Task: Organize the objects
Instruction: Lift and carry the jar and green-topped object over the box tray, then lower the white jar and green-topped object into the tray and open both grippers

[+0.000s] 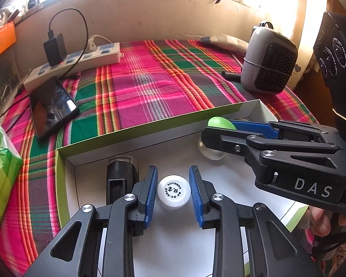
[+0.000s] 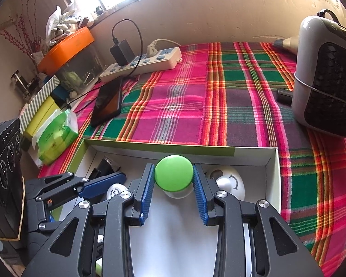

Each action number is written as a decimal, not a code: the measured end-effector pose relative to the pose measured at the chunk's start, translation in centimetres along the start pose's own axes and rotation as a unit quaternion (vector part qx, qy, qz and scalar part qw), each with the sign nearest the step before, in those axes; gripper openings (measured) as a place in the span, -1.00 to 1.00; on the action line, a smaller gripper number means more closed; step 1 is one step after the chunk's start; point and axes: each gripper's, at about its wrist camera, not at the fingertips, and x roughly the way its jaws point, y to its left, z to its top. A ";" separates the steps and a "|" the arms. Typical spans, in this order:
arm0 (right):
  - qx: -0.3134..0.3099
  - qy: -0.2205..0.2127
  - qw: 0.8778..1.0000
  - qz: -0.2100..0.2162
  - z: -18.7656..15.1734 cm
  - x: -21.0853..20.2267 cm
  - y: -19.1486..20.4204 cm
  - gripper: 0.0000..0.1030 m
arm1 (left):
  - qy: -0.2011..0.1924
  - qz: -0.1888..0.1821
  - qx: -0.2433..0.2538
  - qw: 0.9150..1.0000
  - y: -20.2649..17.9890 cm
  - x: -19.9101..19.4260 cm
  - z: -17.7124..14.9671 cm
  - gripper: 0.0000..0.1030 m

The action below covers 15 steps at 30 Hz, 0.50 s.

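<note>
A shallow white box with green sides [image 1: 131, 130] lies on the plaid cloth. My left gripper [image 1: 173, 192] is inside it, its blue pads just apart from a white-capped bottle [image 1: 173, 191] that stands between them. A black rectangular object [image 1: 120, 175] lies in the box to its left. My right gripper [image 2: 174, 180] has its pads against the sides of a green-lidded clear jar [image 2: 174, 175], seen in the left wrist view [image 1: 221, 122] too. A white round object with an arrow mark [image 2: 228, 182] lies right of the jar.
On the cloth: a phone [image 1: 52, 106], a white power strip with a black charger [image 1: 78, 60], a grey heater [image 1: 268, 62], a small black cylinder [image 1: 230, 75]. A green tissue pack [image 1: 2, 175] lies left of the box. Shelf clutter stands far left [image 2: 64, 46].
</note>
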 end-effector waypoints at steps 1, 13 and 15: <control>0.000 0.000 1.000 0.000 0.0 0.0 0.0 -0.32 | 0.000 0.000 0.000 1.000 0.0 0.0 0.0 -0.48; 0.006 -0.013 1.000 -0.006 -0.2 -0.7 0.0 -0.17 | -0.006 0.002 -0.012 1.000 0.4 -0.7 -0.3 -0.41; 0.009 -0.015 1.000 -0.006 -0.3 -0.9 0.1 -0.17 | -0.011 0.000 -0.016 1.000 0.5 -1.2 -0.4 -0.41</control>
